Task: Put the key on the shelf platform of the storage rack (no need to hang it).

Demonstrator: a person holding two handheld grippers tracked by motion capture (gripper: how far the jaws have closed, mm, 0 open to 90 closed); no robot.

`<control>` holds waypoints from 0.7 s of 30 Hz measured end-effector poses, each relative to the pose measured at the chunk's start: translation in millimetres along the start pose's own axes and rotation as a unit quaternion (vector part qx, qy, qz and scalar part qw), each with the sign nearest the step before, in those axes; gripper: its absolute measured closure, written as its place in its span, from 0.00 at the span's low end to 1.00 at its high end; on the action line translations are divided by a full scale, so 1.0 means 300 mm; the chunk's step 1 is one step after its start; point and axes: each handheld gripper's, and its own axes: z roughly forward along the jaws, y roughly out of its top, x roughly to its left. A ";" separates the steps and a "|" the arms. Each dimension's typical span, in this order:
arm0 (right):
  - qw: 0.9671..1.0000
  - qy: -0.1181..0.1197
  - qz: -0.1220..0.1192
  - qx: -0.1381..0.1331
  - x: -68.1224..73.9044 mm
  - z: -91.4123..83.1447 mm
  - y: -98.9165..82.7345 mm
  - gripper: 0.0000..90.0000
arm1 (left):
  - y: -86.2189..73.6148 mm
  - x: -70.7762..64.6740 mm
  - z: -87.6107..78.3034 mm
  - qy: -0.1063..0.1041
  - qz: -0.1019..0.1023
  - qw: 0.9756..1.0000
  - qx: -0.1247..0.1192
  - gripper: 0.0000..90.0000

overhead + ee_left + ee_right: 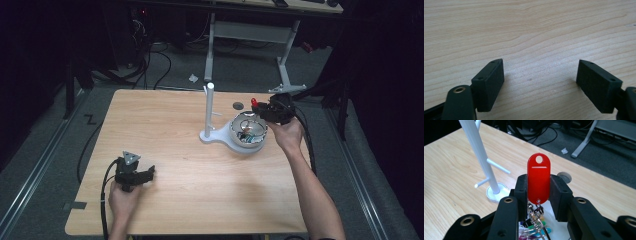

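My right gripper (538,188) is shut on a red plastic key tag (538,178), held upright between the pads with its metal ring (537,212) hanging below. In the high view the right gripper (261,109) holds the red tag (254,103) just above the far right rim of a round metal bowl (247,129) with several coloured tags inside. A white stand (209,107) with short pegs rises left of the bowl. My left gripper (145,175) rests open on the wooden table (165,135) at the near left; its pads (490,82) have bare wood between them.
The white stand's post (479,152) and pegs are to the left of the held tag in the right gripper view. A round grommet (238,105) sits in the table behind the bowl. Beyond the table's far edge are desk legs and cables on the floor.
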 end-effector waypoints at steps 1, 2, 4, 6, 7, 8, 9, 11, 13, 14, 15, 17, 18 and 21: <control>1.000 0.001 -0.001 0.003 -0.001 0.006 -0.006 0.78 | 0.000 0.000 0.000 0.000 0.000 1.000 0.000 0.25; 1.000 0.002 0.000 0.007 -0.001 0.015 -0.018 0.78 | 0.000 0.000 0.000 0.000 0.000 1.000 0.000 0.25; 1.000 0.003 -0.002 0.008 -0.002 0.018 -0.022 0.78 | 0.000 0.000 0.000 0.000 0.000 1.000 0.000 0.25; 1.000 0.006 0.003 0.010 -0.004 0.024 -0.032 0.78 | 0.000 0.000 0.000 0.000 0.000 1.000 0.000 0.25; 1.000 0.008 0.004 0.011 -0.005 0.029 -0.037 0.78 | 0.000 0.000 0.000 0.000 0.000 1.000 0.000 0.25; 1.000 0.010 0.006 0.013 -0.005 0.033 -0.042 0.78 | 0.000 0.000 0.000 0.000 0.000 1.000 0.000 0.25; 1.000 0.011 0.005 0.015 -0.006 0.038 -0.048 0.78 | 0.000 0.000 0.000 0.000 0.000 1.000 0.000 0.25; 1.000 0.014 0.008 0.018 -0.005 0.046 -0.056 0.78 | 0.000 0.000 0.000 0.001 0.001 1.000 0.000 0.25; 1.000 0.016 0.008 0.023 -0.005 0.055 -0.064 0.78 | 0.000 0.000 0.000 0.000 0.001 1.000 0.000 0.25; 1.000 0.016 0.009 0.025 -0.005 0.059 -0.068 0.78 | 0.000 0.000 0.000 0.000 0.000 1.000 0.000 0.25; 0.999 0.017 0.008 0.029 -0.005 0.064 -0.073 0.78 | 0.000 0.000 0.000 0.000 0.001 1.000 0.000 0.25; 0.999 0.020 0.012 0.033 -0.004 0.074 -0.081 0.78 | 0.000 0.000 0.000 0.001 0.001 1.000 0.000 0.25; 0.999 0.022 0.012 0.035 -0.005 0.080 -0.086 0.78 | 0.000 0.000 0.000 0.001 0.001 1.000 0.000 0.25; 0.999 0.026 0.013 0.046 -0.002 0.102 -0.100 0.78 | 0.000 0.000 0.000 0.001 0.001 1.000 0.000 0.25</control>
